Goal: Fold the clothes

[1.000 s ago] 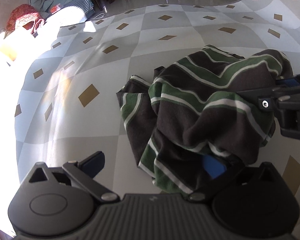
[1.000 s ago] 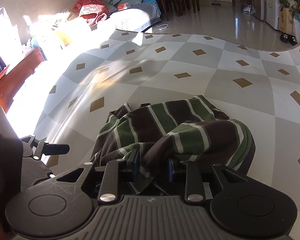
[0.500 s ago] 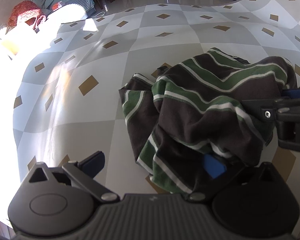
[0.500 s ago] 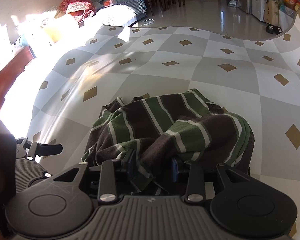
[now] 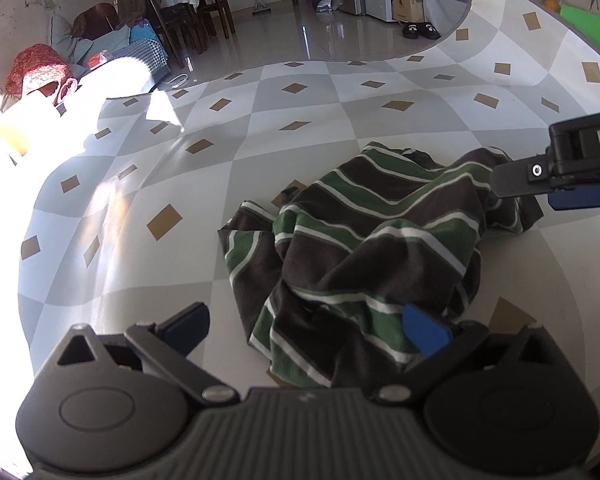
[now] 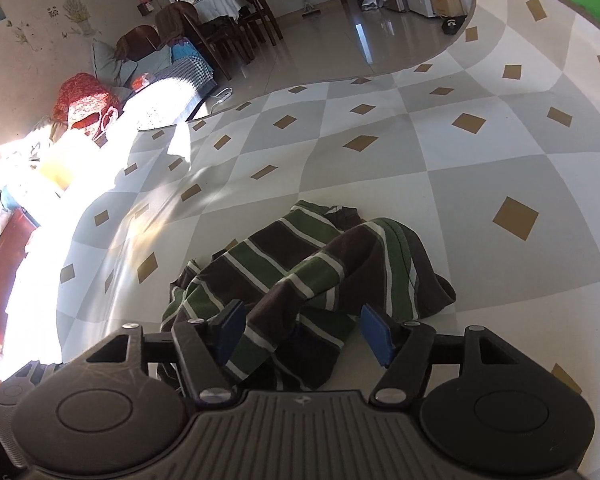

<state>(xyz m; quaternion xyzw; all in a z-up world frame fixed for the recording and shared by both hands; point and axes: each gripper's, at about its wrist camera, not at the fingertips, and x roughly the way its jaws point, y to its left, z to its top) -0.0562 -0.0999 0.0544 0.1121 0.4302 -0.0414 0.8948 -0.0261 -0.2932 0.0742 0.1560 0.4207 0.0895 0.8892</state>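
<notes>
- A striped garment (image 5: 380,236), dark brown with green and white bands, lies crumpled in a heap on the table cover (image 5: 204,216), which has grey and white squares with small tan diamonds.
- The right gripper (image 6: 304,336) stands over the near edge of the heap. Its jaws have just been opening, and now the two blue pads (image 6: 376,334) are apart, with a fold of the cloth lying between them but not pressed.
- In the left wrist view, the right gripper (image 5: 556,184) comes in from the right side, beside the far right part of the garment.
- The left gripper (image 5: 304,330) is wide apart and holds nothing. Its left finger is over bare cover, and its right blue pad (image 5: 424,334) sits against the near folds of the cloth.
- Strong sunlight falls on the left part of the cover.
- Behind the table I see a shiny floor (image 5: 300,32), dark chairs (image 5: 216,4) and a red patterned bag (image 5: 36,68).
</notes>
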